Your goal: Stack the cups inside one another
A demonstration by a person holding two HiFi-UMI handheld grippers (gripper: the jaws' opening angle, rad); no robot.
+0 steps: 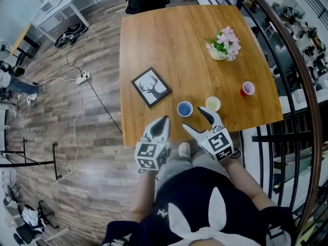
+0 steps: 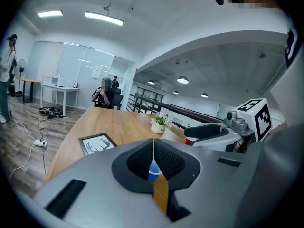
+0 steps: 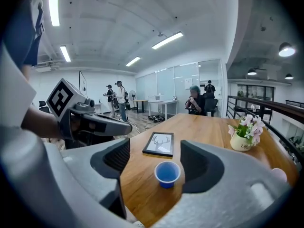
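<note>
Three cups stand apart near the table's front edge: a blue cup (image 1: 184, 108), a pale yellow cup (image 1: 212, 103) to its right, and a red cup (image 1: 247, 89) further right. My right gripper (image 1: 199, 121) is open just in front of the blue and yellow cups, holding nothing. In the right gripper view the blue cup (image 3: 167, 173) stands upright on the wood ahead of my open right gripper (image 3: 157, 161), not touched. My left gripper (image 1: 161, 124) is shut and empty at the table edge, left of the blue cup. Through its shut jaws (image 2: 153, 151) a sliver of the blue cup (image 2: 152, 173) shows.
A framed deer picture (image 1: 151, 87) lies left of the cups. A flower pot (image 1: 223, 44) stands at the far right of the wooden table (image 1: 169, 40). A black railing (image 1: 287, 122) runs along the right side. A person sits beyond the far end (image 3: 195, 99).
</note>
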